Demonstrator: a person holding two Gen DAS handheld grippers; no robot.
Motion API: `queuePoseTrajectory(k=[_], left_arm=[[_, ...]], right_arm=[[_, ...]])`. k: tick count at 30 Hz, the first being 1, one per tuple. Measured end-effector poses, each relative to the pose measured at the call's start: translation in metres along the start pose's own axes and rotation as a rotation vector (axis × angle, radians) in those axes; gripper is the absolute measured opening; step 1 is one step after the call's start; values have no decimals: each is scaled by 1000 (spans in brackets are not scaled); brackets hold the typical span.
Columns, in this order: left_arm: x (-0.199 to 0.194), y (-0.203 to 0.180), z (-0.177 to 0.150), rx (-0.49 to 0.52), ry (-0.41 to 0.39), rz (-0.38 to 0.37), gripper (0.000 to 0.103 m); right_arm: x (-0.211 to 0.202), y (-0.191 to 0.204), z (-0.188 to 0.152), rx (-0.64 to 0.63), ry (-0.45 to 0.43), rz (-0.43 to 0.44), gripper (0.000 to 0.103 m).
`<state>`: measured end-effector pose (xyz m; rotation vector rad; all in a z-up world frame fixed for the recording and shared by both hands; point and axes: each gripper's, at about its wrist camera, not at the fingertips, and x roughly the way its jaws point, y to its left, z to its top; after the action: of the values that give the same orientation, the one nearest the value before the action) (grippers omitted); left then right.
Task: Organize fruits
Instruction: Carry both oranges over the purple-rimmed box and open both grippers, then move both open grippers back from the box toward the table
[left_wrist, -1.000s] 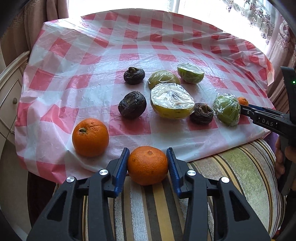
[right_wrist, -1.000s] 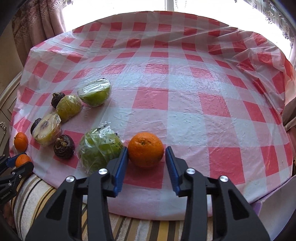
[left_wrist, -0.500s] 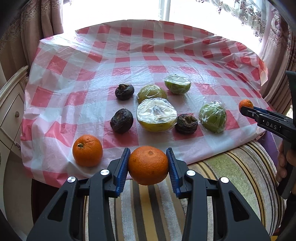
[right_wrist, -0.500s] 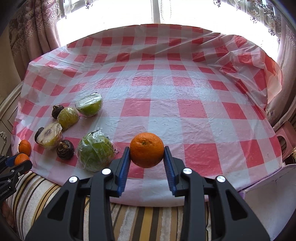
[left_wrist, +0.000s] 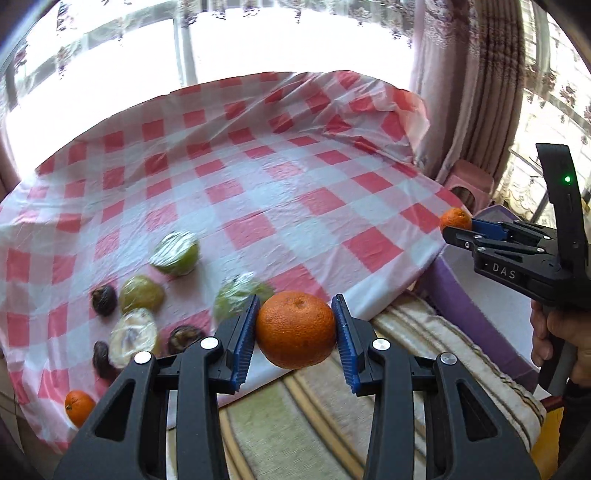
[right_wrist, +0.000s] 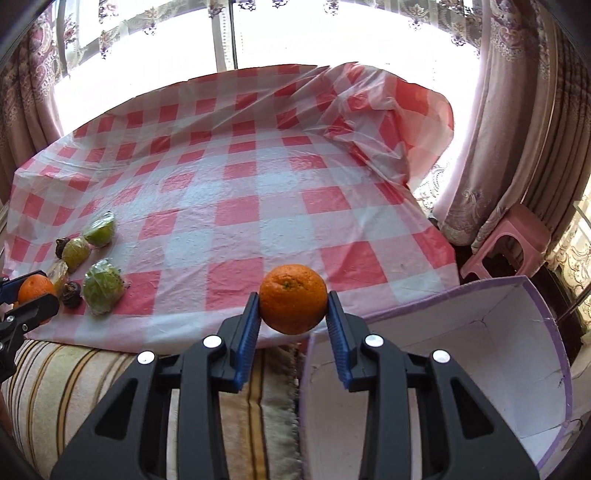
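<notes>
My left gripper (left_wrist: 295, 332) is shut on an orange (left_wrist: 295, 329) and holds it in the air over the table's near edge. My right gripper (right_wrist: 293, 312) is shut on another orange (right_wrist: 293, 298), lifted beside the open purple-rimmed box (right_wrist: 517, 369). A third orange (left_wrist: 78, 407) lies at the table's near left corner. Wrapped green fruits (left_wrist: 175, 253) (right_wrist: 103, 290) and dark round fruits (left_wrist: 104, 300) lie in a cluster on the checked cloth. Each gripper shows in the other's view, the right gripper (left_wrist: 456, 225) at far right and the left gripper (right_wrist: 22, 299) at far left.
The red-and-white checked tablecloth (right_wrist: 258, 184) covers the table. A striped cushion (right_wrist: 74, 387) lies below its near edge. A pink stool (right_wrist: 506, 240) and curtains stand at the right by the window.
Both grippers have risen and swung right with their oranges. The box has come into the right wrist view.
</notes>
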<state>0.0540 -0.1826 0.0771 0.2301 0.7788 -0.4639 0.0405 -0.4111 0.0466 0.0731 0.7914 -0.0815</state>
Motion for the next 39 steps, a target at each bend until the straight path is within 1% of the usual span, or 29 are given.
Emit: queuePoseTrajectory(k=[3, 8, 11, 13, 15, 17, 19, 20, 22, 24, 27, 28, 30, 31, 34, 37, 39], left_arm=[[13, -38, 18, 72, -6, -79, 38], [37, -105, 39, 187, -3, -219, 38], [56, -144, 42, 276, 25, -269, 38], [71, -166, 41, 325, 58, -288, 38], [88, -183, 39, 363, 88, -288, 38], [106, -196, 34, 411, 117, -278, 38], [122, -207, 25, 462, 143, -250, 39], [131, -209, 20, 479, 172, -244, 39], [140, -213, 14, 500, 202, -237, 39], [141, -215, 12, 519, 207, -218, 39], [144, -219, 8, 544, 201, -176, 40], [145, -220, 6, 552, 195, -162, 42], [145, -222, 5, 567, 185, -141, 43], [145, -222, 4, 572, 183, -136, 45], [145, -221, 4, 567, 174, -137, 56], [143, -219, 5, 548, 167, -155, 57], [140, -217, 6, 537, 155, -161, 57]], right_arm=[[0, -37, -12, 40, 20, -77, 36], [11, -94, -34, 96, 90, -204, 36], [23, -122, -45, 143, 143, -238, 36], [31, -134, -48, 178, 182, -230, 36], [39, -135, -48, 173, 207, -228, 36], [48, -131, -48, 155, 239, -246, 37], [60, -131, -51, 156, 288, -251, 37], [66, -132, -53, 158, 315, -254, 38], [77, -134, -57, 169, 359, -260, 38], [83, -137, -60, 188, 382, -256, 38], [88, -136, -61, 188, 399, -261, 49], [90, -134, -61, 184, 401, -257, 55], [92, -132, -61, 173, 403, -252, 59], [94, -131, -62, 168, 408, -251, 61], [96, -129, -64, 166, 410, -248, 71], [94, -131, -65, 185, 399, -260, 77], [90, -132, -64, 194, 387, -258, 79]])
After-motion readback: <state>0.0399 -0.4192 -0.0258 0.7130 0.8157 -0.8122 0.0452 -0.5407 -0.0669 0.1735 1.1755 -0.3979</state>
